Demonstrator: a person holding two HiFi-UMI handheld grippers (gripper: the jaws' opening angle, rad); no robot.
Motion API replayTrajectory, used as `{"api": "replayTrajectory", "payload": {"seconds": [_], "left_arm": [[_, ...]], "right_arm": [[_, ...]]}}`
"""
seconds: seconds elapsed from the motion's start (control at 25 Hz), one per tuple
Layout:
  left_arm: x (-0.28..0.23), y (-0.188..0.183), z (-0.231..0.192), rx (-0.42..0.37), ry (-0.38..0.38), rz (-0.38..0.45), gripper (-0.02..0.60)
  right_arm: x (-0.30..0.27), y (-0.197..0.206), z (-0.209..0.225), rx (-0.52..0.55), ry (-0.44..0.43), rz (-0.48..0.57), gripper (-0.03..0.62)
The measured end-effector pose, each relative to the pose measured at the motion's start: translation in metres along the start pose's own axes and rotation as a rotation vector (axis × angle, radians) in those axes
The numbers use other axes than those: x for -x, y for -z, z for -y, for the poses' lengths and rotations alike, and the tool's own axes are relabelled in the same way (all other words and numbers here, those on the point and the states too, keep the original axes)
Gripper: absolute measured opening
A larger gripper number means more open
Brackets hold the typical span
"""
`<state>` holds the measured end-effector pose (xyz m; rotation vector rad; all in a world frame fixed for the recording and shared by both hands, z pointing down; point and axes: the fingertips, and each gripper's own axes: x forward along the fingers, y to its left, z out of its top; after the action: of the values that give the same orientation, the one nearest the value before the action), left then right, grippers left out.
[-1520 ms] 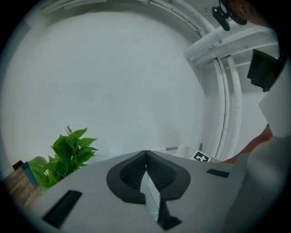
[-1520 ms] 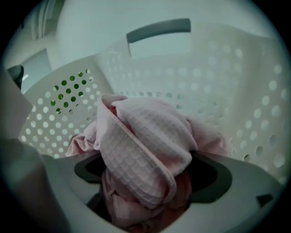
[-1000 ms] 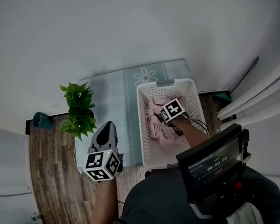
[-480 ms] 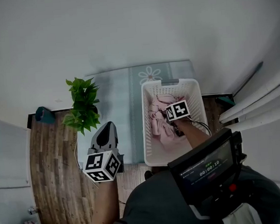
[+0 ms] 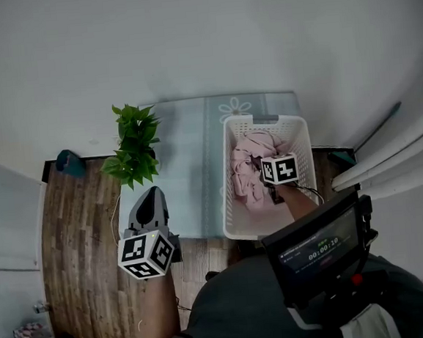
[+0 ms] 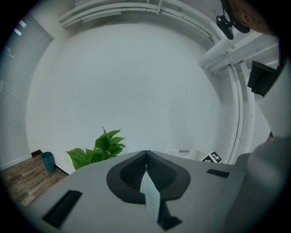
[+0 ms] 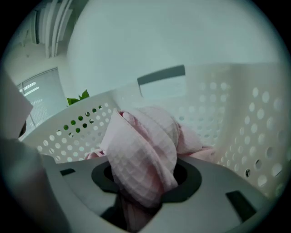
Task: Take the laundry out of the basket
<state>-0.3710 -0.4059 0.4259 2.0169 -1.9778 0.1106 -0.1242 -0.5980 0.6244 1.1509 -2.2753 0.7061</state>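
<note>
Right gripper view: jaws of the right gripper [image 7: 143, 184] just closing in, now pinched on a bunched fold of pink laundry [image 7: 141, 150], inside the white basket [image 7: 236, 113]. From the head view, rest of the cloth heaped along the basket's left wall and far end. Left gripper [image 6: 146, 170] closed on nothing, held by the left edge of the mat [image 5: 188, 159], well apart from the basket.

Step in hand, by judgement: lifting the pinched piece clear. Keep the pinch firm. Raise straight up until the trailing hem passes the rim, so as not to snag the perforated wall or tip the light basket. Watch for a second piece dragged along. Bring the left gripper in to steady the rim if needed.

Writing: only a timer on the chest-mounted screen [image 5: 321, 245], seemingly 00:00:10, with a smaller line above too small to read. No brand anywhere; just square markers on the cubes and a flower motif on the mat.
</note>
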Motion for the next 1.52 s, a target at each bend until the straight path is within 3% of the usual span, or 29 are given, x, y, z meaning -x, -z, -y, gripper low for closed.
{"api": "replayTrajectory", "payload": {"seconds": [0.08,0.12,0.28,0.36,0.48,0.68,0.88,1.08,1.28,1.4,1.52], "left_arm": [[0.006,-0.004,0.001,-0.008,0.011,0.014,0.009],[0.009,-0.006,0.0,-0.011,0.014,0.022,0.009],[0.017,-0.013,-0.006,-0.013,0.021,0.039,0.009],[0.021,-0.013,-0.004,-0.024,0.037,0.035,0.009],[0.023,-0.013,-0.008,-0.028,0.038,0.031,0.009],[0.027,-0.006,-0.003,-0.031,0.053,0.009,0.009],[0.028,-0.002,-0.005,-0.04,0.047,-0.006,0.009],[0.037,0.0,-0.005,-0.069,0.024,-0.028,0.009],[0.04,0.013,-0.009,-0.063,-0.008,-0.058,0.009],[0.044,0.02,-0.009,-0.066,-0.017,-0.08,0.009],[0.046,0.026,-0.012,-0.055,-0.034,-0.093,0.009]], "right_arm": [[0.014,-0.013,-0.002,0.008,0.012,0.069,0.176],[0.02,-0.017,-0.002,0.005,0.02,0.09,0.078],[0.015,-0.004,0.003,-0.013,0.029,0.018,0.073],[0.016,0.001,0.006,-0.038,0.019,-0.003,0.107],[0.02,0.002,0.003,-0.049,-0.014,-0.041,0.275],[0.024,0.02,0.006,-0.002,0.005,-0.128,0.462],[0.001,0.045,0.01,0.015,0.031,-0.24,0.489],[-0.032,0.068,0.022,-0.093,0.02,-0.305,0.489],[-0.047,0.059,0.019,0.01,0.017,-0.344,0.489],[-0.048,0.054,0.016,0.043,-0.02,-0.344,0.489],[-0.049,0.049,0.016,0.038,-0.065,-0.274,0.488]]}}
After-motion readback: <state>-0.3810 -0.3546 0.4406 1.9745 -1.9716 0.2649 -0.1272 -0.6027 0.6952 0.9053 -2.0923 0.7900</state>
